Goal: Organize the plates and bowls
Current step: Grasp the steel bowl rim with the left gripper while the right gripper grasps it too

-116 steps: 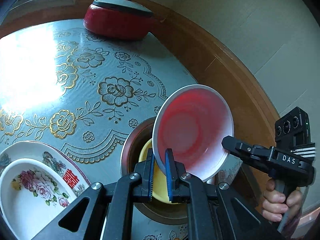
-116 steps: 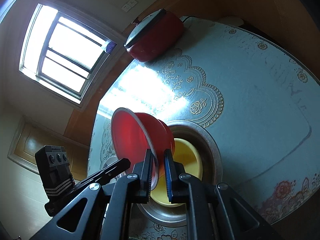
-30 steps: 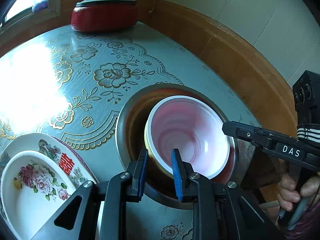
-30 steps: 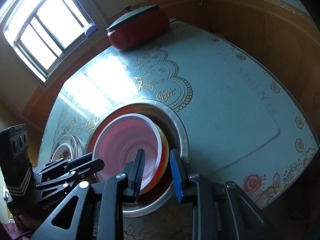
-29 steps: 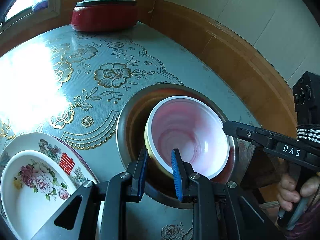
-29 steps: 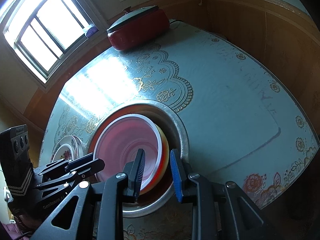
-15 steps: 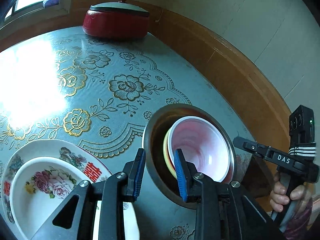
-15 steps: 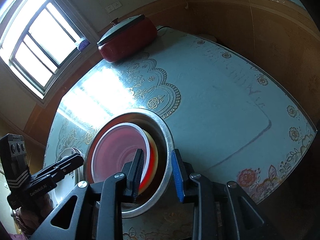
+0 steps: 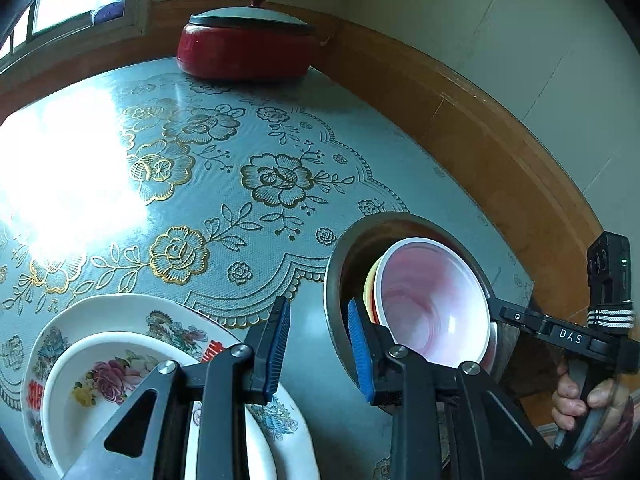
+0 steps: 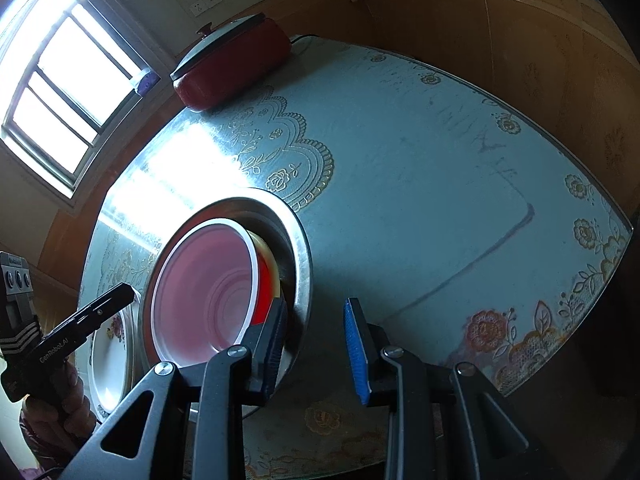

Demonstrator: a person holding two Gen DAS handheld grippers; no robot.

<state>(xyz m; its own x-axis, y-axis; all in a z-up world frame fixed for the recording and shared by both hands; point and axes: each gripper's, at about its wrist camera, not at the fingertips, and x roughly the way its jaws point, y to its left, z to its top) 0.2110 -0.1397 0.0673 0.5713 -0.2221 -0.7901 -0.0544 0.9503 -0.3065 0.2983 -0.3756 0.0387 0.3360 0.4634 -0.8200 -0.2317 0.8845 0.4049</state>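
Observation:
A red bowl (image 9: 432, 300) with a white rim lies nested in a yellow bowl (image 9: 370, 284) inside a round metal basin (image 9: 334, 276) set in the table. My left gripper (image 9: 318, 348) is open and holds nothing, just left of the basin's rim. A white floral bowl (image 9: 100, 384) sits on a floral plate (image 9: 132, 312) to its lower left. In the right wrist view my right gripper (image 10: 316, 348) is open and holds nothing, at the near right edge of the basin (image 10: 302, 248), with the red bowl (image 10: 208, 292) to its left.
A red lidded pot (image 9: 244, 48) stands at the table's far edge below the wood-panelled wall. The tablecloth (image 9: 240, 184) has gold flowers. A hand (image 9: 580, 396) holds the right gripper beyond the basin. A window (image 10: 60, 80) is at the left.
Both grippers held the red bowl tilted by its rim; it now rests in the yellow bowl. Both have let go, opened and drawn back, the left one toward the floral dishes.

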